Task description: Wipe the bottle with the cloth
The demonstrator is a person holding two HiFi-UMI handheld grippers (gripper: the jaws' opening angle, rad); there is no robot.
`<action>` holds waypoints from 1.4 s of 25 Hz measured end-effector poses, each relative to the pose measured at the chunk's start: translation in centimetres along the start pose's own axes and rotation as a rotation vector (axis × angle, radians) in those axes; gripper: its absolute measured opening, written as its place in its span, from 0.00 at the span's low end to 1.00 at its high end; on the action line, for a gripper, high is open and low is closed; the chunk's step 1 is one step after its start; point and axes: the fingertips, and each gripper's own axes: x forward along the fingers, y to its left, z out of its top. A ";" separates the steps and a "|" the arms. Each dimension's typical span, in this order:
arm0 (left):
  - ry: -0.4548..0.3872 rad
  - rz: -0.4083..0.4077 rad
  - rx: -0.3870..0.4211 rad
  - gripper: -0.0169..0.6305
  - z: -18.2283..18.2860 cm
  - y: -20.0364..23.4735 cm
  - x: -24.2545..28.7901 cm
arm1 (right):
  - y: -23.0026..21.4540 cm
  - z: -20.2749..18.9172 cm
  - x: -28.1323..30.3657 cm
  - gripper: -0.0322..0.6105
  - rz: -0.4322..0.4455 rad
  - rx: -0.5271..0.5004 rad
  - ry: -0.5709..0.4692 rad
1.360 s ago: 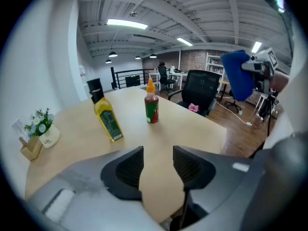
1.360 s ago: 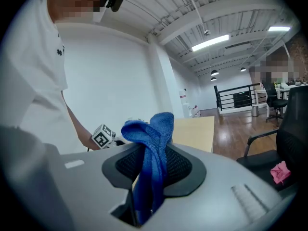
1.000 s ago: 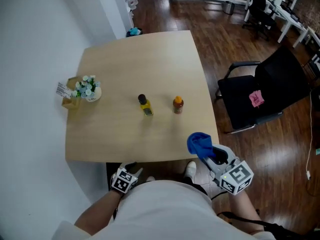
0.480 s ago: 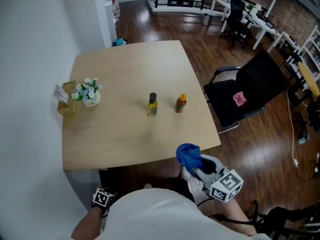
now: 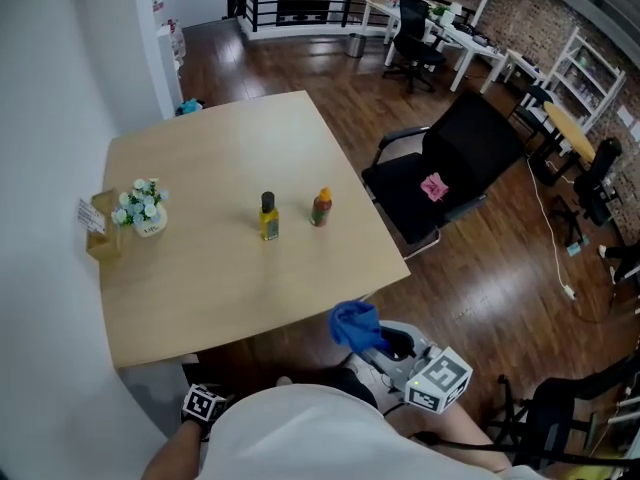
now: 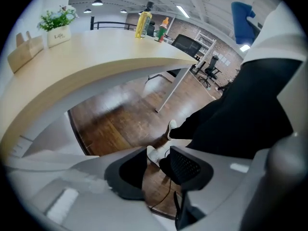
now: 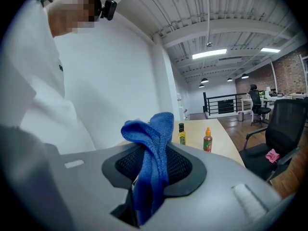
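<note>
Mid-table stand a yellow bottle (image 5: pixel 268 218) with a black cap and, to its right, an orange-red sauce bottle (image 5: pixel 320 208). Both show small in the right gripper view: the yellow bottle (image 7: pixel 182 134) and the sauce bottle (image 7: pixel 207 140). My right gripper (image 5: pixel 368 334) hangs off the table's near edge, shut on a blue cloth (image 5: pixel 352 322) that bunches above its jaws (image 7: pixel 154 131). Of my left gripper only the marker cube (image 5: pixel 203 403) shows, low by the person's body. Its own view has the left gripper (image 6: pixel 158 163) below table height, jaws a little apart with only floor between.
A small flower pot (image 5: pixel 143 211) and a wooden card holder (image 5: pixel 100 233) stand at the table's (image 5: pixel 200 298) left edge. A black office chair (image 5: pixel 440 173) with a pink item (image 5: pixel 433 186) stands right of the table. Desks and chairs fill the far room.
The head view has swung, so the table now lies further left. The right gripper with the cloth has drawn back off the table's near edge. The left gripper's cube sank lower and leftward.
</note>
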 end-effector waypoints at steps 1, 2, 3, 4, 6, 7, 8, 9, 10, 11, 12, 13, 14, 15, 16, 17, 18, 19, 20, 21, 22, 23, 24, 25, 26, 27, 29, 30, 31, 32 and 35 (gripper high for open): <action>-0.006 -0.011 0.021 0.27 0.6 -0.4 0.1 | 0.1 0.0 -0.4 0.24 -0.013 -0.001 -0.002; -0.010 -0.021 0.039 0.27 1.1 -0.7 0.3 | 0.1 0.0 -0.8 0.24 -0.026 -0.001 -0.004; -0.011 -0.033 0.052 0.27 1.3 -1.0 0.4 | 0.2 -0.1 -1.2 0.24 -0.038 -0.001 -0.007; -0.013 -0.047 0.063 0.27 1.5 -1.3 0.5 | 0.3 -0.1 -1.5 0.24 -0.049 -0.001 -0.010; -0.009 -0.070 0.084 0.27 1.3 -1.8 0.7 | 0.5 -0.1 -2.1 0.24 -0.068 -0.001 -0.015; 0.002 -0.074 0.091 0.27 1.0 -1.8 0.8 | 0.7 -0.1 -2.5 0.24 -0.077 -0.001 -0.017; 0.014 -0.074 0.094 0.27 0.5 -1.7 0.9 | 0.9 -0.1 -2.8 0.24 -0.086 -0.001 -0.019; 0.023 -0.074 0.093 0.27 0.2 -1.5 1.0 | 1.0 -0.2 -3.1 0.24 -0.093 -0.001 -0.019; 0.029 -0.075 0.088 0.27 -0.1 -1.4 1.1 | 1.2 -0.3 -3.4 0.24 -0.099 0.000 -0.018; 0.032 -0.075 0.082 0.27 -0.3 -1.3 1.2 | 1.3 -0.5 -3.7 0.24 -0.104 0.001 -0.015; 0.034 -0.075 0.076 0.27 -0.4 -1.2 1.2 | 1.4 -0.7 -4.0 0.24 -0.109 0.002 -0.011; 0.035 -0.076 0.072 0.27 -0.5 -1.1 1.2 | 1.5 -1.0 -4.2 0.24 -0.111 0.004 -0.005; 0.033 -0.078 0.068 0.27 -0.5 -1.1 1.2 | 1.6 -1.3 -4.3 0.24 -0.112 0.006 0.000; 0.029 -0.083 0.062 0.27 -0.6 -1.2 1.2 | 1.8 -1.5 -4.3 0.24 -0.111 0.009 0.005; 0.023 -0.089 0.054 0.27 -0.8 -1.3 1.1 | 2.0 -1.7 -4.3 0.24 -0.108 0.011 0.009; 0.015 -0.095 0.045 0.27 -0.9 -1.5 1.1 | 2.2 -1.8 -4.2 0.24 -0.103 0.013 0.010; 0.006 -0.101 0.037 0.27 -1.0 -1.6 1.0 | 2.4 -1.9 -4.1 0.24 -0.096 0.013 0.010; -0.003 -0.107 0.031 0.27 -1.0 -1.8 1.1 | 2.5 -1.9 -3.9 0.24 -0.089 0.011 0.009; -0.010 -0.113 0.029 0.27 -1.1 -2.1 1.2 | 2.6 -2.0 -3.7 0.24 -0.082 0.008 0.008; -0.012 -0.118 0.031 0.27 -1.2 -2.5 1.4 | 2.7 -2.0 -3.6 0.24 -0.077 0.005 0.010; -0.010 -0.121 0.037 0.27 -1.5 -2.9 1.6 | 2.8 -2.1 -3.6 0.24 -0.074 0.003 0.013; -0.004 -0.120 0.043 0.27 -1.8 -3.2 1.7 | 2.9 -2.2 -3.6 0.24 -0.071 0.003 0.015; 0.002 -0.120 0.048 0.27 -2.1 -3.4 1.8 | 2.9 -2.2 -3.6 0.24 -0.069 0.002 0.017; 0.005 -0.123 0.048 0.27 -2.4 -3.5 1.9 | 3.0 -2.3 -3.6 0.24 -0.067 0.001 0.017; 0.007 -0.126 0.047 0.27 -2.5 -3.6 1.8 | 3.1 -2.3 -3.6 0.24 -0.066 0.000 0.017; 0.009 -0.129 0.045 0.27 -2.6 -3.7 1.8 | 3.1 -2.3 -3.6 0.24 -0.067 -0.001 0.016; 0.015 -0.128 0.043 0.27 -2.9 -3.7 1.8 | 3.0 -2.3 -3.7 0.24 -0.070 -0.001 0.017; 0.014 -0.125 0.044 0.27 -2.9 -3.5 1.8 | 2.9 -2.4 -3.8 0.24 -0.071 -0.001 0.017; 0.011 -0.120 0.045 0.27 -2.8 -3.4 1.8 | 2.8 -2.4 -3.9 0.24 -0.072 -0.001 0.016; 0.009 -0.115 0.045 0.27 -2.6 -3.2 1.8 | 2.7 -2.5 -3.9 0.24 -0.072 -0.001 0.016; -0.001 -0.109 0.043 0.27 -1.7 -3.0 1.7 | 2.4 -2.6 -4.2 0.24 -0.076 0.001 0.017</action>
